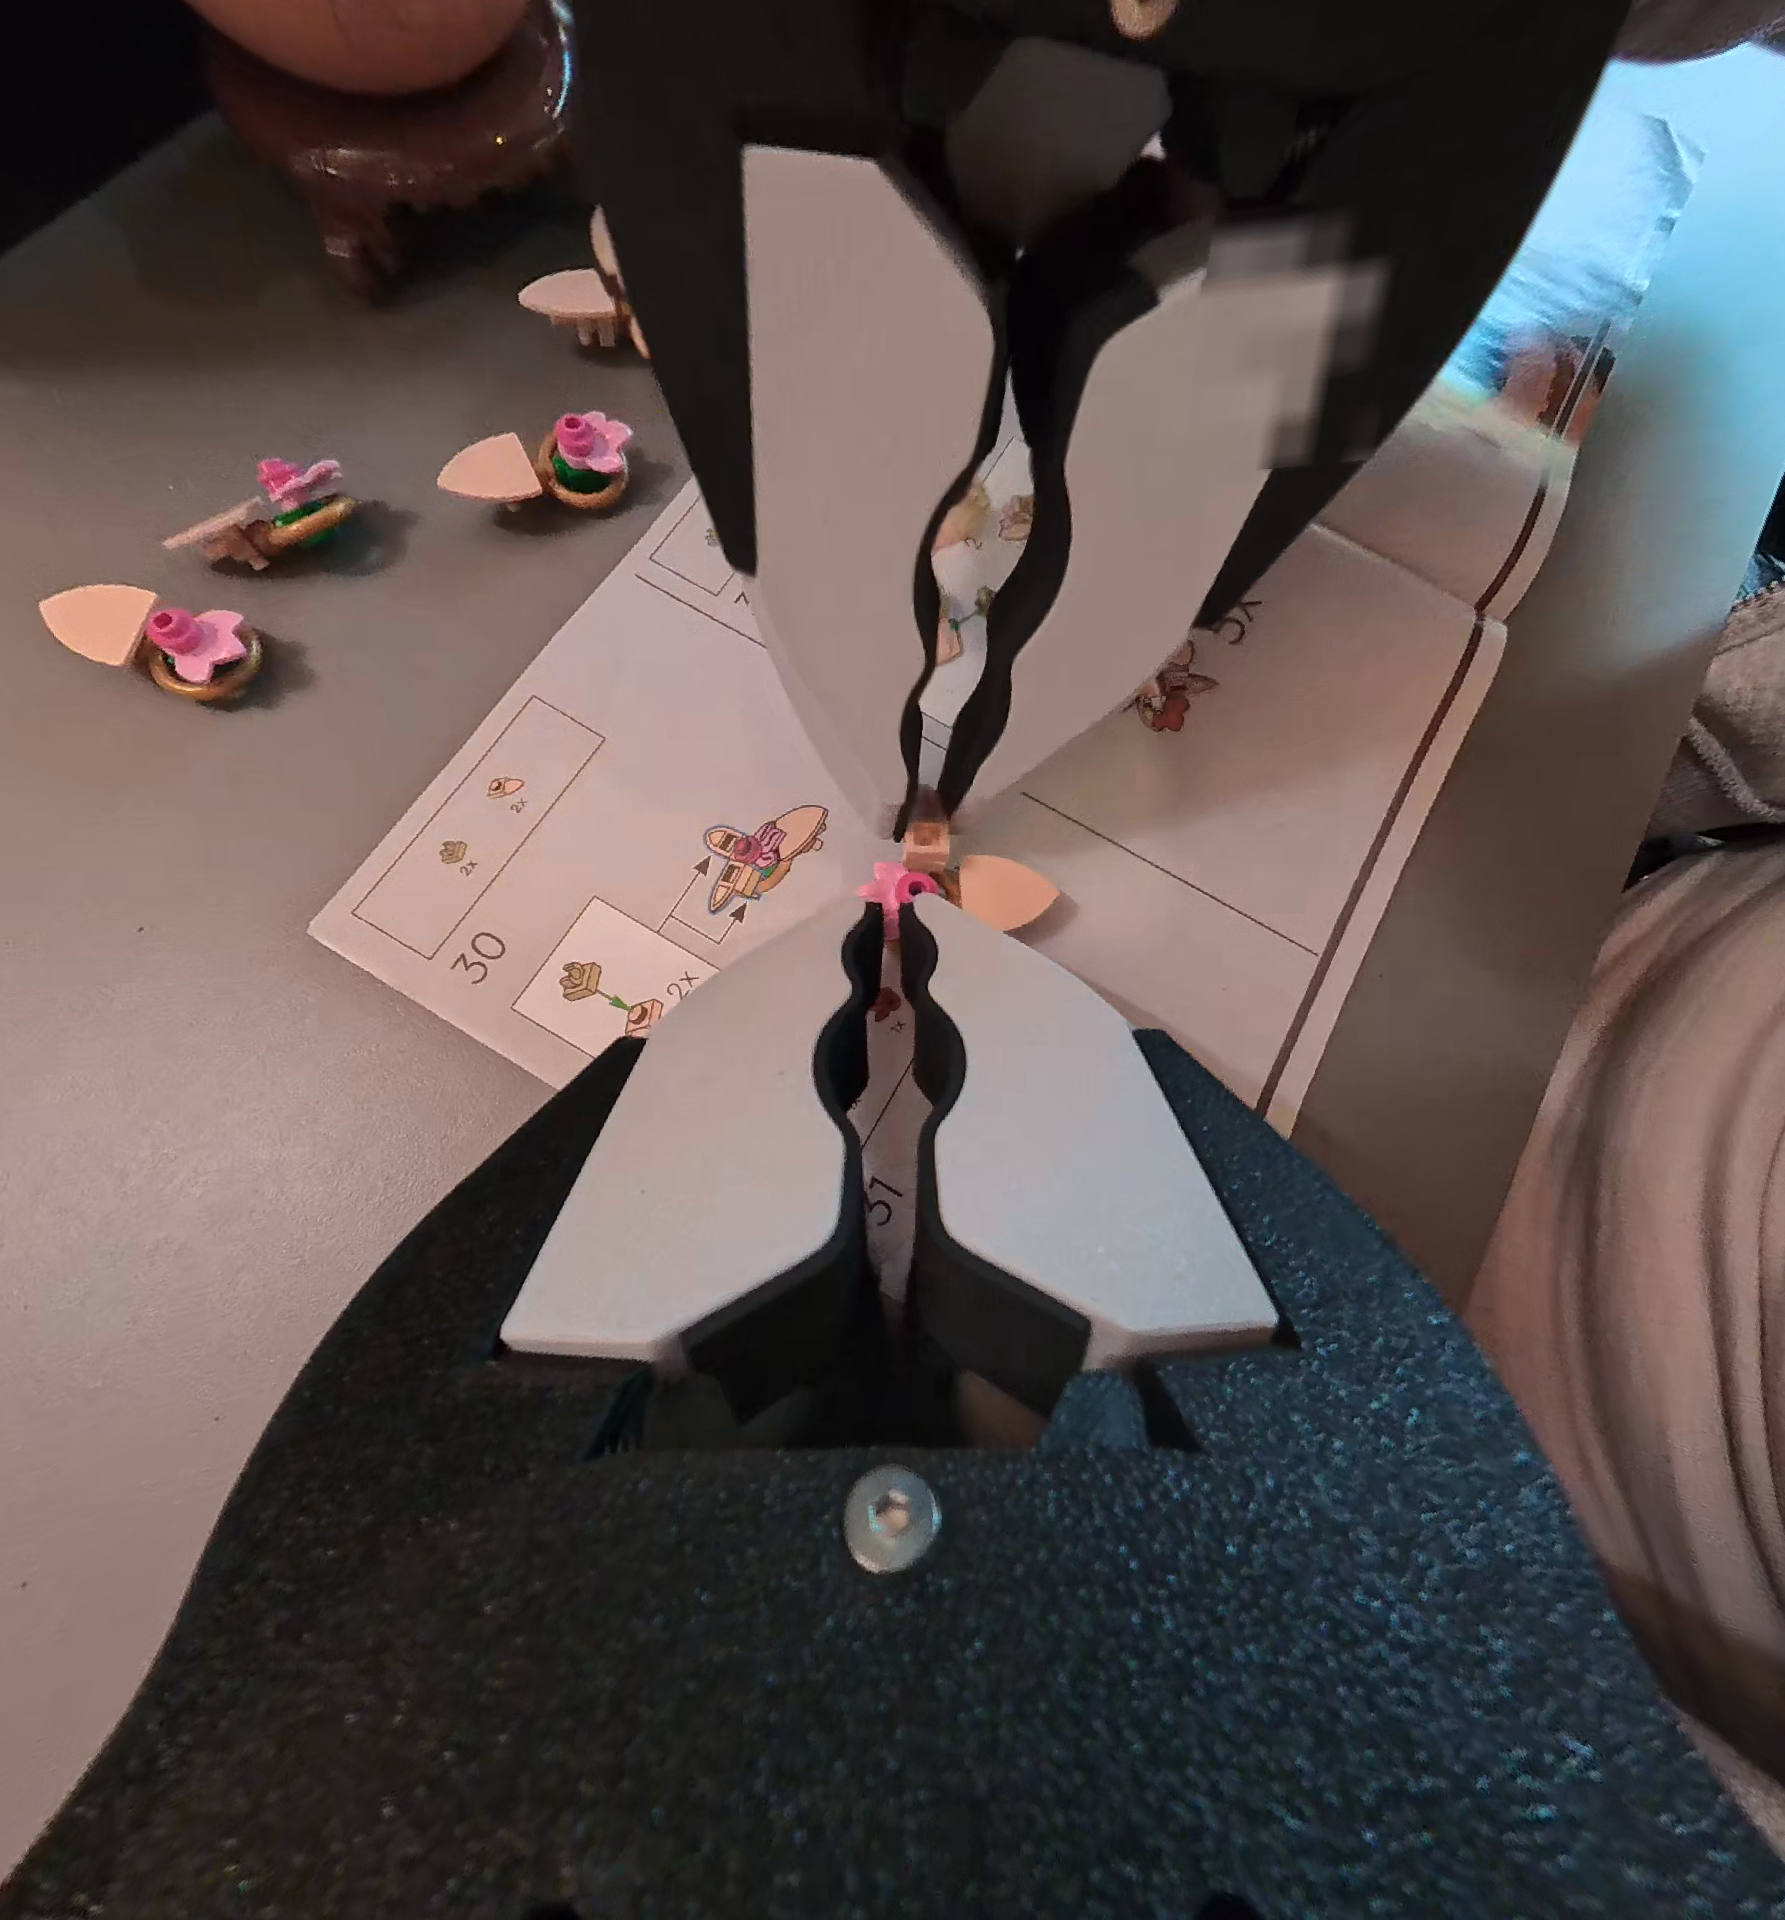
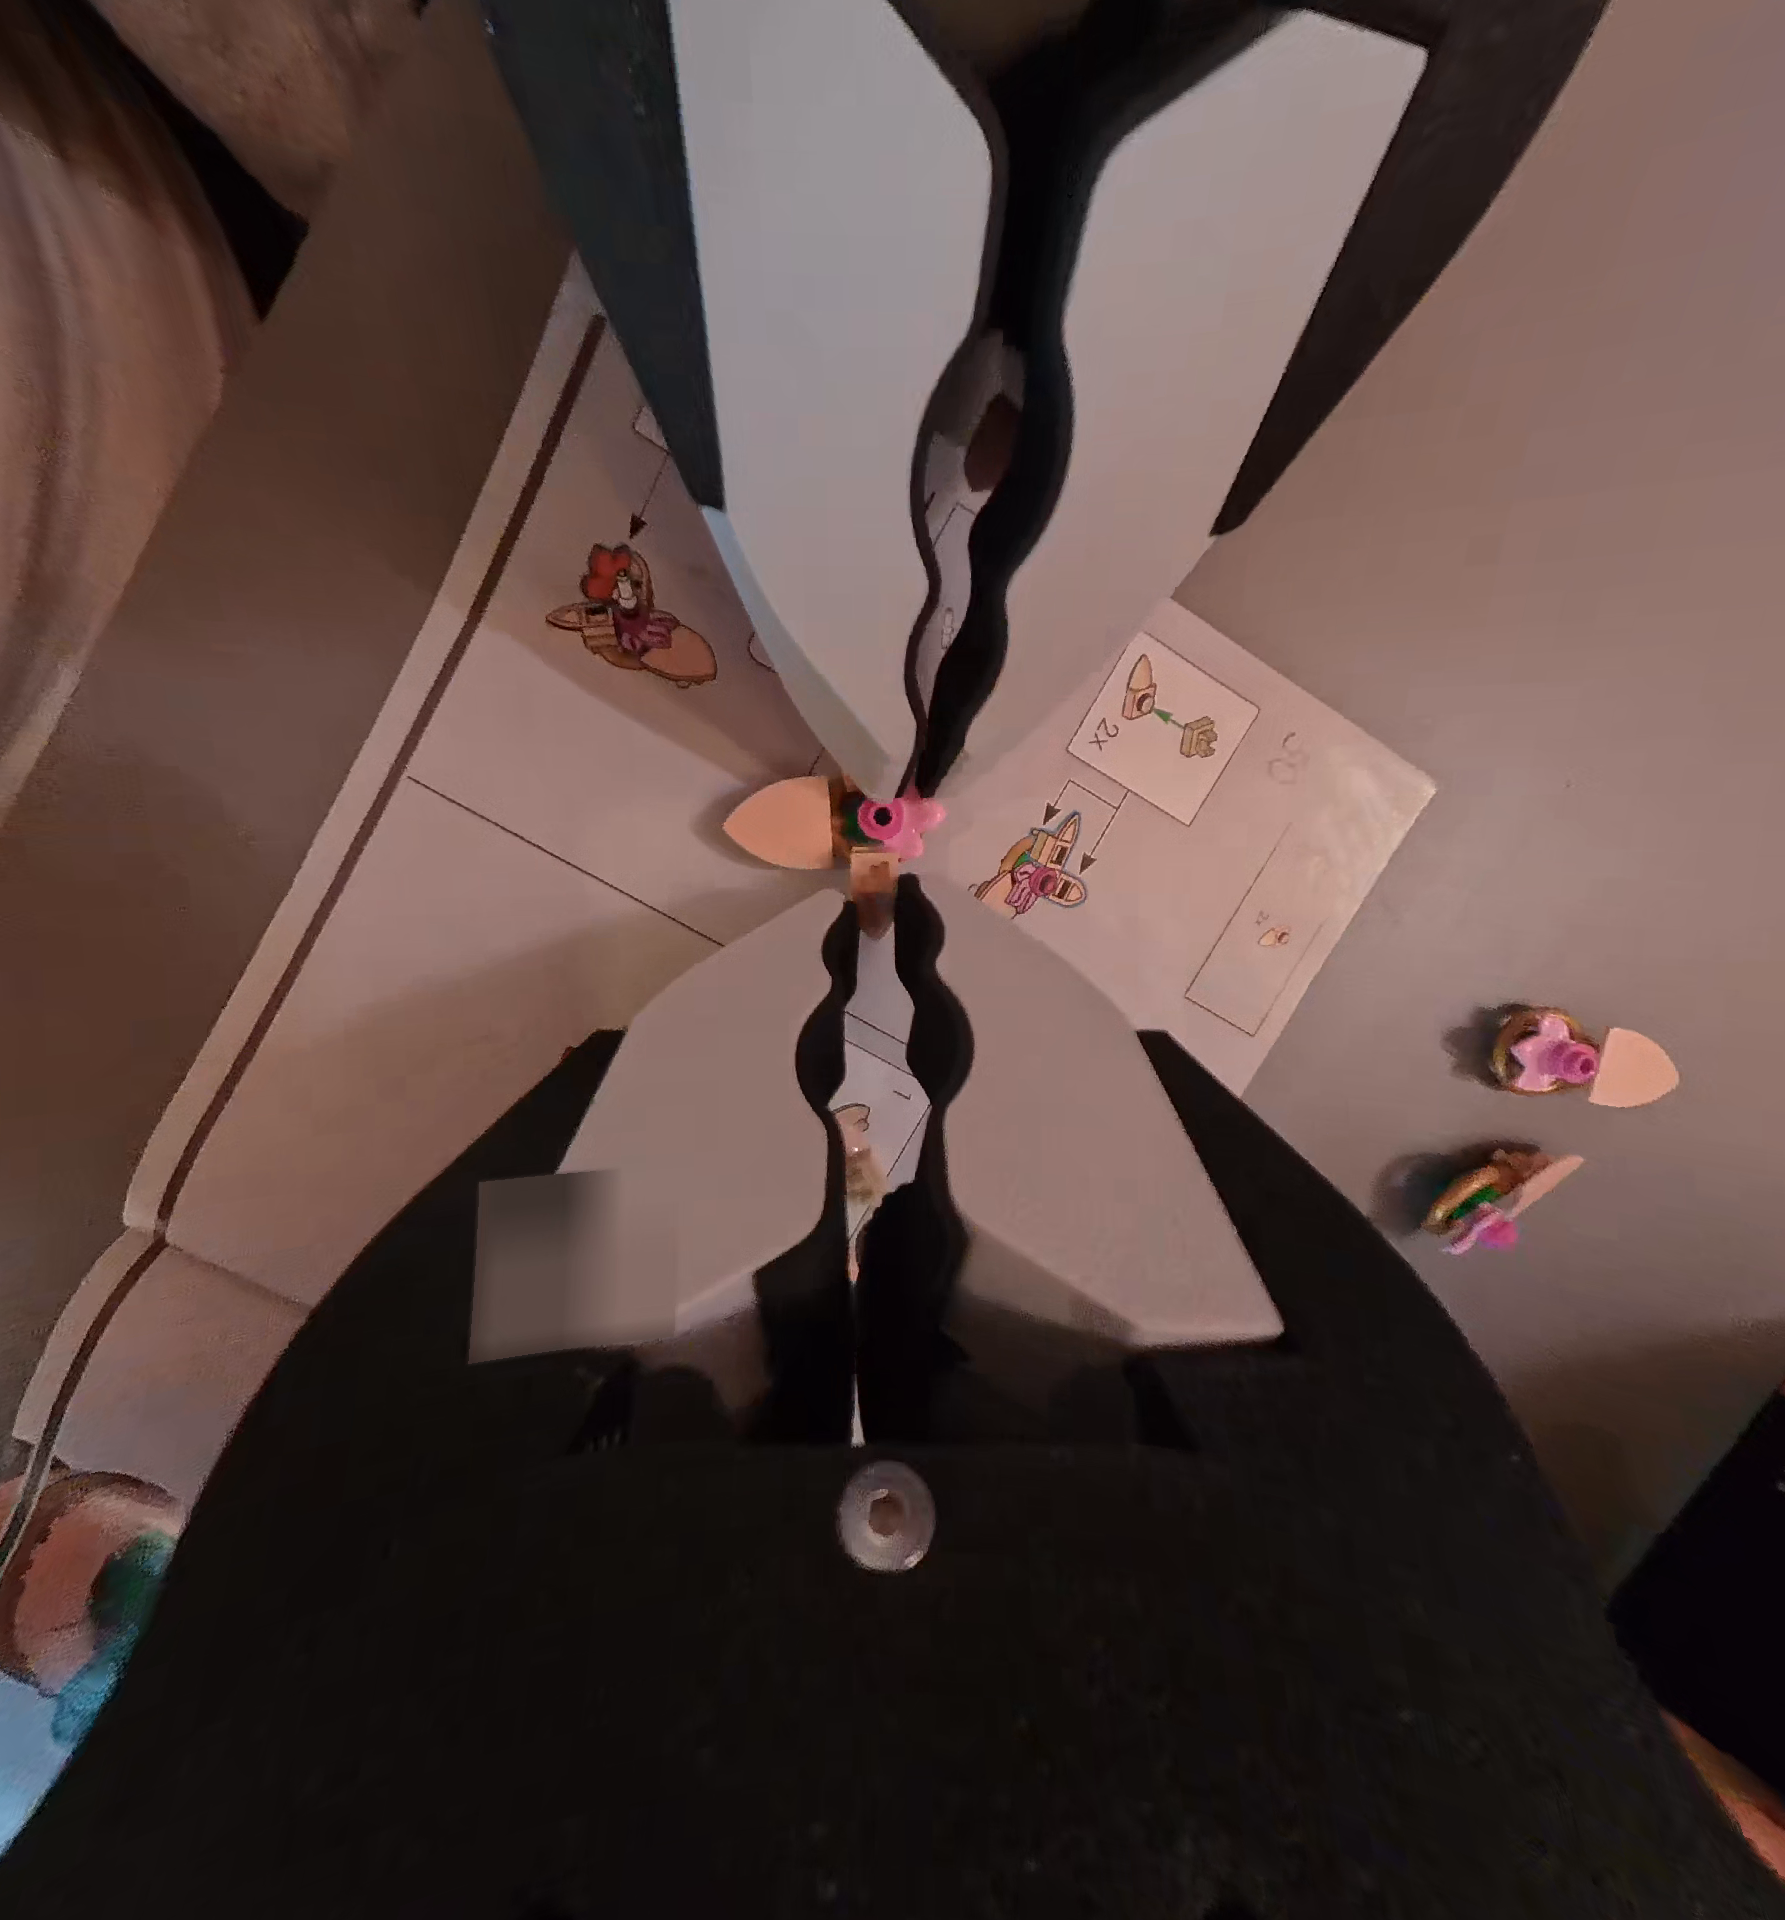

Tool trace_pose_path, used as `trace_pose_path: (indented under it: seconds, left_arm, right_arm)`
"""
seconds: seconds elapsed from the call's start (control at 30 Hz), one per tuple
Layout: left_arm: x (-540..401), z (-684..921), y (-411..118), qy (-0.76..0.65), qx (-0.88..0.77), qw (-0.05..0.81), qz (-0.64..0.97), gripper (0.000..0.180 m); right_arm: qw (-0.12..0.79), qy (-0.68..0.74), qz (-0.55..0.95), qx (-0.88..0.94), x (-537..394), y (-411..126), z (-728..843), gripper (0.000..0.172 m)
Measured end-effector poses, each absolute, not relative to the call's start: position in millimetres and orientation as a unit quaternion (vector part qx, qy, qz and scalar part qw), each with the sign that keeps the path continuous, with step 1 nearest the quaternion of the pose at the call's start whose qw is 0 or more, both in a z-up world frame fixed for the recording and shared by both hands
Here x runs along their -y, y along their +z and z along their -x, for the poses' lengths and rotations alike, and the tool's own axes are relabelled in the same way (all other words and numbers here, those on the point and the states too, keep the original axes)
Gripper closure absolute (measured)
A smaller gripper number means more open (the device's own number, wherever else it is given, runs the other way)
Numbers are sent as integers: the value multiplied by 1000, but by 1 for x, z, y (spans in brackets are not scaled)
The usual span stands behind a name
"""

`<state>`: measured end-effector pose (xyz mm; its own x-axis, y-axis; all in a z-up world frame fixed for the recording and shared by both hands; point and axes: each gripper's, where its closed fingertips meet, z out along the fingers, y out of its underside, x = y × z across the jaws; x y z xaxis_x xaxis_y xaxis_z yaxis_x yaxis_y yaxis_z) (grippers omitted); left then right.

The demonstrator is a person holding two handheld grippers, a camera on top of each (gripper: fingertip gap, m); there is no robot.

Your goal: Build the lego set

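Two claws pinching pink flower assembly [image 1: 898, 885], tan petal piece [image 1: 935, 842]

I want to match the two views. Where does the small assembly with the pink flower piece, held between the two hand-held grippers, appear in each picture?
Left wrist view: pink flower piece just below centre, at the left hand-held gripper tips; its tan petal points right.
Right wrist view: same flower piece just above centre; the petal points left.
Shared landmark: the open instruction booklet beneath it.
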<state>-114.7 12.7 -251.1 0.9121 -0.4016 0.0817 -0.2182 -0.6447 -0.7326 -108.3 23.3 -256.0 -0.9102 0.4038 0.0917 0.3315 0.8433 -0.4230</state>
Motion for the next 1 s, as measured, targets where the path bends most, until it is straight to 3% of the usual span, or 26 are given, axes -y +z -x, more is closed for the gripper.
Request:
trace_pose_path:
  seconds: [1.0]
  left_arm:
    - [-13, 117, -250, -108, -171, 389, 899, 177]
  right_arm:
    - [89, 161, 237, 954, -22, -257, 104, 163]
